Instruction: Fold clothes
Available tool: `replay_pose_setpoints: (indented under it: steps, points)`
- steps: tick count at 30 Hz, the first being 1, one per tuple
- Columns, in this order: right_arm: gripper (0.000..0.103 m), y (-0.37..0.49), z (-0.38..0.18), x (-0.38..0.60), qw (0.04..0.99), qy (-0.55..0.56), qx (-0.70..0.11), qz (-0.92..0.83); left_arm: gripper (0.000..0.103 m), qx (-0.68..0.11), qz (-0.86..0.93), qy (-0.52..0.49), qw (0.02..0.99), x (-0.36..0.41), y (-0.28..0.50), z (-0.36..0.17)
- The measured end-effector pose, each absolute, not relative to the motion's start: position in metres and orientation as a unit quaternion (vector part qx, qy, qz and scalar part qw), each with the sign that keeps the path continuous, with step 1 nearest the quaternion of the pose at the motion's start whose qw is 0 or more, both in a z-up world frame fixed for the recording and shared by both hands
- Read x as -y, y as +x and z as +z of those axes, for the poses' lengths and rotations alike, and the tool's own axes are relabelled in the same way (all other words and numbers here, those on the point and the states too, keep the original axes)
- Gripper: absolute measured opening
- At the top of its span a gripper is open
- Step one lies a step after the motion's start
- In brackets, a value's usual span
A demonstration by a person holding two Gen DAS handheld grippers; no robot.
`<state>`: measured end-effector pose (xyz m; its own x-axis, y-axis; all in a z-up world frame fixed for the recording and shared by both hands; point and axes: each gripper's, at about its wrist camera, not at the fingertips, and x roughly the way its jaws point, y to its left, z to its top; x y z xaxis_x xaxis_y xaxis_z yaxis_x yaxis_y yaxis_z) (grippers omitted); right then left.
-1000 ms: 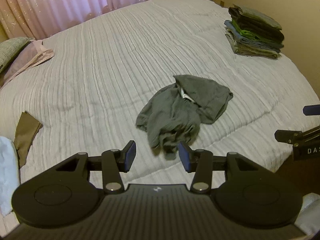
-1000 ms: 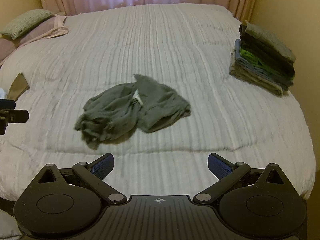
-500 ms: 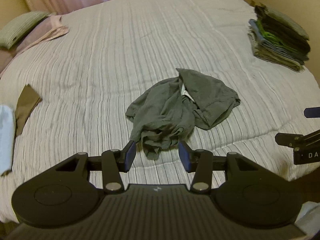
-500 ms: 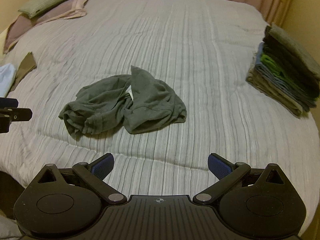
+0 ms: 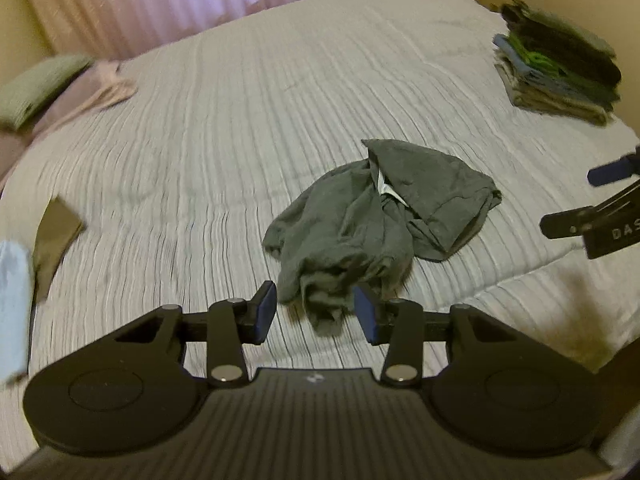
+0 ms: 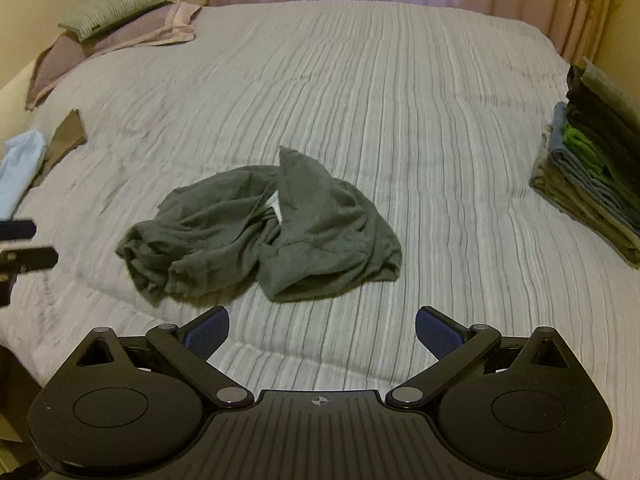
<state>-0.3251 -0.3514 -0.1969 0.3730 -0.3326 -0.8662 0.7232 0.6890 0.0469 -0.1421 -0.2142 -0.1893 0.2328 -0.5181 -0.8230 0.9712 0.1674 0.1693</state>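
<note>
My left gripper [image 5: 315,312] has its fingers partly open, with nothing in them, just above the near edge of the gray shirt [image 5: 380,216]. My right gripper [image 6: 322,334] is wide open and holds nothing. The shirt [image 6: 264,228] lies crumpled mid-frame on the striped bed [image 6: 400,100].

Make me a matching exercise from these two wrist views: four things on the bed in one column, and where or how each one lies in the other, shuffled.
Things
1. crumpled grey garment
2. stack of folded clothes
3. green pillow
4. light blue cloth

States
A. far left corner, by the curtain
B. right edge, piled neatly
C. left edge, beside a brown piece
D. middle of the bed, unfolded

Pairs: 1-D, 2-B, 3-A, 4-C
</note>
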Motion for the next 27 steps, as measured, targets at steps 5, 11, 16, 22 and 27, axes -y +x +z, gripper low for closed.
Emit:
replay_pose_setpoints:
  steps: [5, 11, 16, 22, 27]
  points:
    - [0.088, -0.315, -0.22, 0.361, 0.808, 0.201, -0.445, -0.331, 0.038, -0.288, -0.554, 0.378, 0.684, 0.235, -0.121, -0.225]
    - [0.088, -0.297, -0.25, 0.372, 0.816, 0.176, -0.438, -0.333, 0.038, -0.253, -0.592, 0.397, 0.654, 0.25, -0.107, -0.267]
    - [0.088, -0.269, -0.283, 0.382, 0.822, 0.141, -0.439, -0.335, 0.038, -0.23, -0.621, 0.416, 0.623, 0.258, -0.103, -0.298]
    - [0.045, -0.259, -0.313, 0.392, 0.82, 0.12, -0.437, -0.348, 0.016, -0.228, -0.631, 0.421, 0.611, 0.26, -0.091, -0.318]
    - [0.003, -0.299, -0.295, 0.406, 0.832, 0.148, -0.387, -0.368, 0.01, -0.241, -0.639, 0.381, 0.624, 0.249, -0.069, -0.301]
